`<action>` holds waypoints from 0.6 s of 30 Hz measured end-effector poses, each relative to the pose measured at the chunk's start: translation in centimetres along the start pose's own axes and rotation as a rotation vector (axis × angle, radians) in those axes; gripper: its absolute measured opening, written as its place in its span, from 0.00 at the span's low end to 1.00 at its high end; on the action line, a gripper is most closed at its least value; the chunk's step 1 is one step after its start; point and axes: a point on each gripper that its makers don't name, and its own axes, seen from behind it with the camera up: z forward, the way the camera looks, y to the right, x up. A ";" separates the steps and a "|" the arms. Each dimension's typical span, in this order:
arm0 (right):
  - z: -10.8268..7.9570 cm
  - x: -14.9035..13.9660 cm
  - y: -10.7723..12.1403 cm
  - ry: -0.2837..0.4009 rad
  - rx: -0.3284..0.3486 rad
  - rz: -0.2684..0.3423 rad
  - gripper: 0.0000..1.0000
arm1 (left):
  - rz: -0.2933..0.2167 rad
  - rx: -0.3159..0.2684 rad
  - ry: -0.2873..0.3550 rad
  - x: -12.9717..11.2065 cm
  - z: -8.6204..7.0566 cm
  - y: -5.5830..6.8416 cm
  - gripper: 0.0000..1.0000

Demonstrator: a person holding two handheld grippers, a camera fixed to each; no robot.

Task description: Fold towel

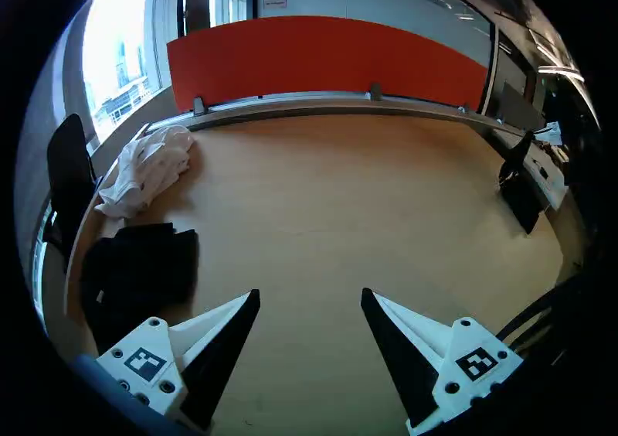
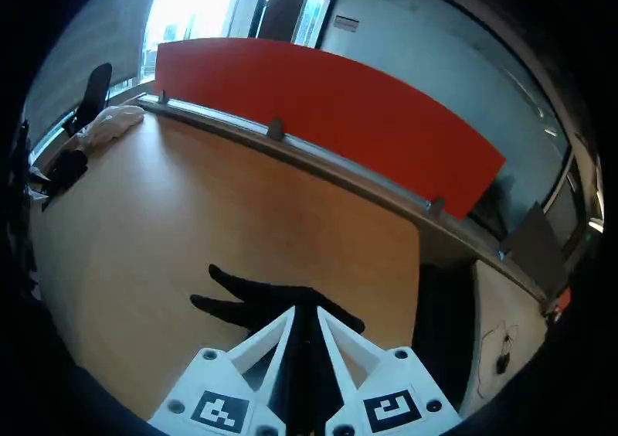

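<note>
In the right gripper view a black towel (image 2: 255, 297) lies spread on the wooden table (image 2: 193, 212) near its right end. My right gripper (image 2: 305, 312) is shut on the towel's near edge, and dark cloth fills the narrow gap between its fingers. In the left gripper view my left gripper (image 1: 310, 293) stands open over the bare wooden table (image 1: 332, 196), holding nothing. A dark pointed shape (image 1: 519, 189) at the table's right edge may be the same black towel; I cannot tell.
A crumpled white cloth (image 1: 147, 169) lies at the table's far left corner, with a black cloth pile (image 1: 139, 270) in front of it. Both also appear far off: white cloth (image 2: 108, 123), black pile (image 2: 66, 169). A red divider panel (image 1: 324, 61) runs along the back edge. A black chair (image 1: 68, 173) stands at the left.
</note>
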 end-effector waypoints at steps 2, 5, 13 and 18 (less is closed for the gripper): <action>-0.3 -1.1 0.2 -0.011 0.001 0.004 0.05 | 0.004 -0.001 -0.001 0.0 0.0 0.0 0.97; -0.8 -2.7 0.5 -0.029 0.003 0.009 0.05 | 0.009 -0.003 -0.002 0.0 -0.1 0.1 0.97; -1.9 -6.9 1.4 -0.095 -0.013 0.026 0.05 | 0.014 -0.006 -0.006 -0.3 -0.2 0.2 0.97; -2.5 -9.1 1.4 -0.132 -0.021 0.037 0.05 | 0.018 -0.005 -0.008 -0.4 -0.3 0.2 0.97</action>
